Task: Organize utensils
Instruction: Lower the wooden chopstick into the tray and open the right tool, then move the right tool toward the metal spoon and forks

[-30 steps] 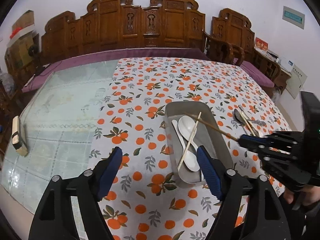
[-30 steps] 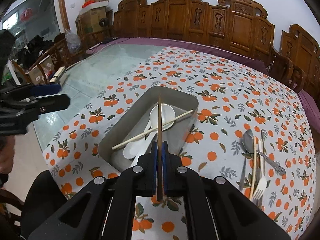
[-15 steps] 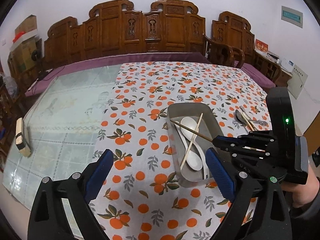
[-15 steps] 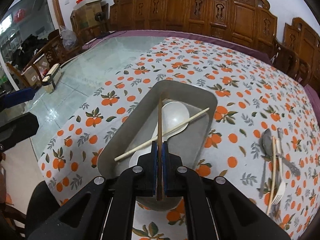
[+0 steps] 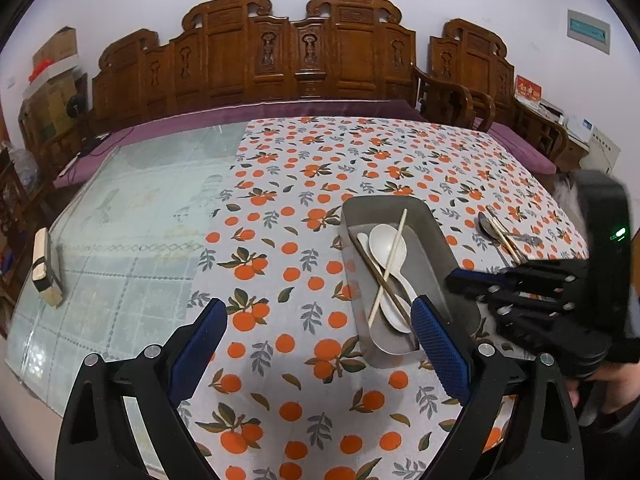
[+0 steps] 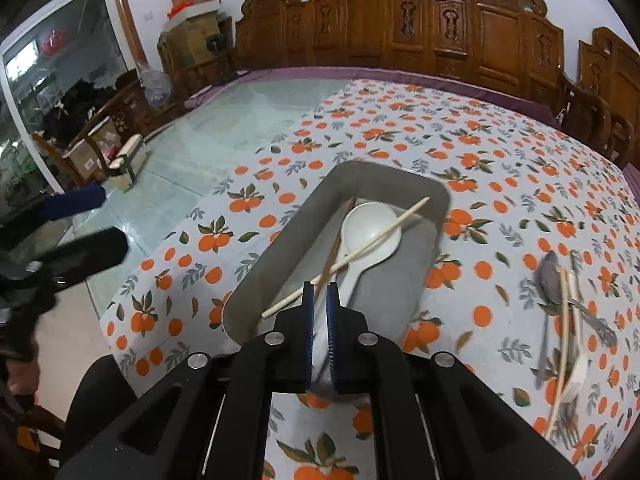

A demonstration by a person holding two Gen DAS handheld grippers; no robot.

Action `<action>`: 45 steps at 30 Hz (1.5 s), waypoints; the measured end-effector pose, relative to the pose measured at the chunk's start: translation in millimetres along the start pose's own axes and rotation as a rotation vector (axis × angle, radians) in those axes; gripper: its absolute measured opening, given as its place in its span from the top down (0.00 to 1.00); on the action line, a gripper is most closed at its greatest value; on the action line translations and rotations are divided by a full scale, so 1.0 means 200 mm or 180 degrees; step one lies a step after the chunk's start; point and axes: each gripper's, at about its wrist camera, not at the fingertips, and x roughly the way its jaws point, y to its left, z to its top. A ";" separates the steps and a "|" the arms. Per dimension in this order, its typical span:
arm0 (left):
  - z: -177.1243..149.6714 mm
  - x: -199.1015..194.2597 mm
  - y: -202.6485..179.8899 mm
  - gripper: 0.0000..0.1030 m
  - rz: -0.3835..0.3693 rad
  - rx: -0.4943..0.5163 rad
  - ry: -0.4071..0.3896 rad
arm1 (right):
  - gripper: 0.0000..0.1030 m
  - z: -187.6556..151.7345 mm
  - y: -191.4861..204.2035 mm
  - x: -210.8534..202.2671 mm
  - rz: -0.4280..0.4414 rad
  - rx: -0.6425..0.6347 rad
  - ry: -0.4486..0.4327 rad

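A grey metal tray [image 5: 434, 236] [image 6: 276, 248] sits on the orange-print tablecloth. In it lie white spoons [image 5: 386, 242] [image 6: 370, 228], a light chopstick [image 5: 390, 264] [image 6: 360, 252] and a dark brown chopstick [image 5: 372, 264] [image 6: 334, 250]. My right gripper [image 6: 319, 292] hangs over the tray's near end, jaws slightly apart, the dark chopstick lying free just beyond them. It shows in the left wrist view [image 5: 460, 278]. My left gripper [image 5: 316, 332] is open and empty above the cloth, left of the tray.
Right of the tray lie a metal spoon [image 6: 550, 278], forks [image 6: 576, 376] and more chopsticks [image 6: 566, 320] [image 5: 506, 236]. Bare glass tabletop [image 5: 132, 220] lies left, with a small box [image 5: 44, 268] near its edge. Carved wooden chairs [image 5: 304, 52] line the far side.
My right gripper lowered the dark chopstick into the tray and let it go; its jaws parted slightly. The chopstick now lies along the tray's left side. My left gripper pulled back a little.
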 end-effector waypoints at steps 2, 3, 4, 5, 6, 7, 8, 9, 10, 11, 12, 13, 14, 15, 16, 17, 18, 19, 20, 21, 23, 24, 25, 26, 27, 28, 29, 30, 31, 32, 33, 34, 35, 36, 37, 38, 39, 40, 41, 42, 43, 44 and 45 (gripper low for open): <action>-0.01 -0.01 -0.02 0.13 -0.0011 0.0016 -0.0002 | 0.92 -0.02 -0.04 -0.07 -0.0040 -0.0002 -0.0032; -0.01 -0.01 -0.03 0.13 -0.0026 0.0019 -0.0004 | 0.92 -0.03 -0.05 -0.10 -0.0055 0.0000 -0.0048; -0.01 -0.02 -0.05 0.13 -0.0052 0.0034 -0.0010 | 0.92 -0.04 -0.07 -0.13 -0.0071 0.0000 -0.0061; -0.01 -0.02 -0.07 0.13 -0.0067 0.0055 -0.0016 | 0.92 -0.06 -0.10 -0.18 -0.0103 0.0000 -0.0078; -0.01 -0.03 -0.09 0.13 -0.0075 0.0077 -0.0024 | 0.92 -0.08 -0.12 -0.21 -0.0128 0.0000 -0.0092; -0.02 -0.04 -0.11 0.13 -0.0076 0.0109 -0.0037 | 0.92 -0.10 -0.14 -0.25 -0.0156 0.0005 -0.0111; -0.02 -0.05 -0.14 0.13 -0.0078 0.0140 -0.0051 | 0.89 -0.13 -0.17 -0.30 -0.0190 0.0023 -0.0132; -0.03 -0.05 -0.17 0.13 -0.0082 0.0175 -0.0060 | 0.85 -0.15 -0.20 -0.33 -0.0222 0.0040 -0.0148; -0.03 -0.05 -0.18 0.13 -0.0082 0.0191 -0.0061 | 0.81 -0.16 -0.22 -0.35 -0.0258 0.0055 -0.0159; -0.04 -0.06 -0.21 0.13 -0.0084 0.0211 -0.0064 | 0.80 -0.18 -0.26 -0.38 -0.0316 0.0086 -0.0167; -0.05 -0.06 -0.24 0.13 -0.0093 0.0230 -0.0067 | 0.80 -0.20 -0.29 -0.41 -0.0342 0.0107 -0.0171; -0.05 -0.06 -0.26 0.13 -0.0103 0.0249 -0.0069 | 0.80 -0.21 -0.32 -0.43 -0.0369 0.0130 -0.0181; -0.05 -0.06 -0.28 0.13 -0.0110 0.0276 -0.0071 | 0.80 -0.23 -0.35 -0.46 -0.0392 0.0153 -0.0193; -0.06 -0.06 -0.31 0.13 -0.0104 0.0307 -0.0079 | 0.80 -0.24 -0.37 -0.48 -0.0410 0.0171 -0.0201; -0.06 -0.06 -0.32 0.13 -0.0100 0.0316 -0.0080 | 0.79 -0.25 -0.39 -0.50 -0.0428 0.0181 -0.0204; -0.06 -0.06 -0.35 0.13 -0.0106 0.0321 -0.0075 | 0.75 -0.27 -0.42 -0.53 -0.0461 0.0184 -0.0209; -0.07 -0.06 -0.37 0.13 -0.0124 0.0319 -0.0059 | 0.74 -0.28 -0.44 -0.55 -0.0482 0.0185 -0.0218; -0.07 -0.06 -0.38 0.13 -0.0133 0.0311 -0.0053 | 0.71 -0.30 -0.47 -0.58 -0.0505 0.0191 -0.0230; -0.07 -0.06 -0.40 0.13 -0.0136 0.0301 -0.0056 | 0.70 -0.31 -0.48 -0.60 -0.0522 0.0198 -0.0239; -0.07 -0.05 -0.41 0.13 -0.0130 0.0292 -0.0067 | 0.70 -0.32 -0.51 -0.62 -0.0539 0.0213 -0.0252; -0.07 -0.04 -0.45 0.13 -0.0118 0.0270 -0.0075 | 0.68 -0.35 -0.56 -0.66 -0.0574 0.0242 -0.0268; -0.06 -0.04 -0.47 0.13 -0.0155 0.0236 -0.0067 | 0.68 -0.36 -0.59 -0.68 -0.0601 0.0258 -0.0275; -0.06 -0.03 -0.48 0.13 -0.0183 0.0212 -0.0066 | 0.68 -0.38 -0.62 -0.70 -0.0622 0.0280 -0.0281; -0.05 -0.03 -0.50 0.13 -0.0212 0.0185 -0.0064 | 0.68 -0.39 -0.65 -0.71 -0.0634 0.0299 -0.0281; -0.04 -0.03 -0.53 0.13 -0.0233 0.0174 -0.0063 | 0.68 -0.40 -0.68 -0.72 -0.0650 0.0324 -0.0278; -0.04 -0.02 -0.55 0.13 -0.0256 0.0174 -0.0062 | 0.68 -0.42 -0.70 -0.73 -0.0663 0.0345 -0.0277; -0.03 -0.02 -0.59 0.13 -0.0278 0.0182 -0.0058 | 0.68 -0.44 -0.75 -0.74 -0.0678 0.0389 -0.0275; -0.02 -0.01 -0.62 0.13 -0.0306 0.0195 -0.0053 | 0.68 -0.45 -0.77 -0.75 -0.0681 0.0416 -0.0274; -0.02 0.01 -0.66 0.13 -0.0327 0.0215 -0.0046 | 0.68 -0.47 -0.80 -0.75 -0.0687 0.0453 -0.0272; -0.01 0.02 -0.68 0.13 -0.0339 0.0236 -0.0040 | 0.68 -0.49 -0.83 -0.75 -0.0691 0.0474 -0.0270; 0.00 0.04 -0.72 0.13 -0.0355 0.0275 -0.0025 | 0.68 -0.49 -0.85 -0.75 -0.0692 0.0490 -0.0261; 0.00 0.06 -0.75 0.13 -0.0362 0.0299 -0.0014 | 0.68 -0.50 -0.87 -0.74 -0.0696 0.0502 -0.0254; 0.01 0.08 -0.78 0.13 -0.0372 0.0325 0.0002 | 0.68 -0.51 -0.90 -0.73 -0.0685 0.0534 -0.0244; 0.01 0.10 -0.80 0.13 -0.0382 0.0341 0.0019 | 0.68 -0.51 -0.92 -0.72 -0.0675 0.0550 -0.0233; 0.02 0.13 -0.83 0.13 -0.0404 0.0355 0.0044 | 0.68 -0.50 -0.93 -0.70 -0.0663 0.0563 -0.0220; 0.03 0.15 -0.86 0.13 -0.0426 0.0371 0.0067 | 0.68 -0.49 -0.95 -0.67 -0.0654 0.0564 -0.0205; 0.04 0.19 -0.88 0.13 -0.0442 0.0395 0.0085 | 0.68 -0.48 -0.97 -0.65 -0.0644 0.0558 -0.0195; 0.04 0.21 -0.90 0.13 -0.0451 0.0416 0.0097 | 0.68 -0.46 -0.98 -0.62 -0.0630 0.0549 -0.0186; 0.05 0.24 -0.91 0.13 -0.0465 0.0438 0.0104 | 0.68 -0.44 -1.00 -0.58 -0.0624 0.0532 -0.0172; 0.07 0.28 -0.93 0.13 -0.0482 0.0455 0.0112 | 0.68 -0.42 -1.01 -0.54 -0.0636 0.0512 -0.0158; 0.08 0.31 -0.94 0.13 -0.0490 0.0453 0.0118 | 0.68 -0.40 -1.02 -0.51 -0.0644 0.0504 -0.0147; 0.09 0.34 -0.95 0.13 -0.0506 0.0439 0.0126 | 0.68 -0.38 -1.05 -0.45 -0.0648 0.0514 -0.0125; 0.10 0.37 -0.95 0.13 -0.0519 0.0420 0.0132 | 0.68 -0.37 -1.07 -0.41 -0.0634 0.0539 -0.0106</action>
